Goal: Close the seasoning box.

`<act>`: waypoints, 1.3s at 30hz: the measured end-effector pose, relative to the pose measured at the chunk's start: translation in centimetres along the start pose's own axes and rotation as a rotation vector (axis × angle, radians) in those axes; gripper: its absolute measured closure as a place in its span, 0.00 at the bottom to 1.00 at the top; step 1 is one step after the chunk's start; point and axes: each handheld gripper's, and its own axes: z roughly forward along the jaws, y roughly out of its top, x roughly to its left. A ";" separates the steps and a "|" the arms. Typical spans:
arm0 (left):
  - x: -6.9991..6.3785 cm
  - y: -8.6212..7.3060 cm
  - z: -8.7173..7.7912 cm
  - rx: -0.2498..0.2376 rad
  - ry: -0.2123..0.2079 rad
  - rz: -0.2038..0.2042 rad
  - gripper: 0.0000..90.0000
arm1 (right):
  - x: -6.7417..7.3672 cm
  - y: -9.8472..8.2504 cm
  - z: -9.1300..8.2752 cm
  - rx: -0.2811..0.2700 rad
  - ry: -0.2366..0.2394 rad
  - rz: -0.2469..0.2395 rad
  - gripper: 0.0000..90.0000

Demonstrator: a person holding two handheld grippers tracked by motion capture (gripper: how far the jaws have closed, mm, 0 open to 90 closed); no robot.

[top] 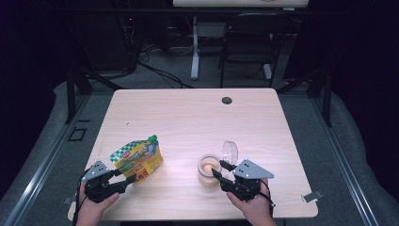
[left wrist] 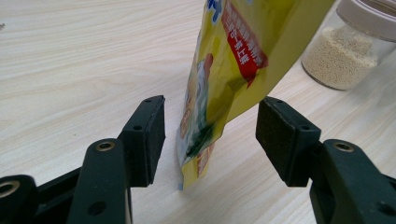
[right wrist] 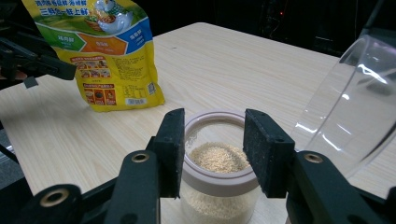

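Left tongs (left wrist: pixel 210 140) stand wide around the standing pouch (left wrist: pixel 233 70); right tongs (right wrist: pixel 212 149) press the open jar's (right wrist: pixel 219 186) rim. Next, probably: close on the pouch to pour.

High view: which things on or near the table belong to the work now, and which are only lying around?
In the work:
- yellow spouted pouch, between the open left gripper jaws
- open jar of granules, its rim between the right gripper jaws
- clear flip lid of that jar

Lying about:
- black chair
- floor cables
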 end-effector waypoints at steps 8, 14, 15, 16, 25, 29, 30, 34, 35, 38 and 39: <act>0.0 0.1 0.0 0.007 0.003 0.006 0.48 | -0.2 0.5 -0.7 0.007 0.011 0.002 0.74; -0.2 0.1 0.2 0.011 0.002 0.021 0.50 | -0.4 1.4 -1.6 0.034 0.019 -0.007 0.83; -0.2 0.1 0.2 0.011 0.003 0.022 0.50 | -0.4 1.6 -1.7 0.035 0.017 -0.003 0.86; -0.2 0.1 0.2 0.011 0.001 0.020 0.50 | -0.5 1.7 -1.9 0.035 0.015 0.001 0.88; -0.1 0.1 -0.1 0.023 0.010 0.024 0.64 | -1.5 2.4 -3.3 0.032 0.020 0.015 0.99; -0.2 0.1 -0.1 0.019 0.022 0.020 0.65 | -1.9 2.5 -3.8 0.025 0.020 0.030 1.00; -0.1 0.1 -0.1 0.013 0.021 0.015 0.64 | -2.0 2.6 -3.9 0.029 0.018 0.028 1.00; -0.1 0.1 -0.2 0.022 0.016 0.011 0.63 | -2.2 2.8 -4.3 0.036 0.025 0.031 1.00; -0.1 0.1 -0.2 0.022 0.016 0.014 0.62 | -2.2 2.9 -4.3 0.035 0.024 0.036 1.00; -0.1 0.1 -0.1 0.010 0.011 0.014 0.62 | -2.3 3.0 -4.6 0.041 0.023 0.038 1.00; -0.2 0.1 -0.1 0.010 0.010 0.015 0.62 | -2.3 3.1 -4.7 0.040 0.022 0.042 1.00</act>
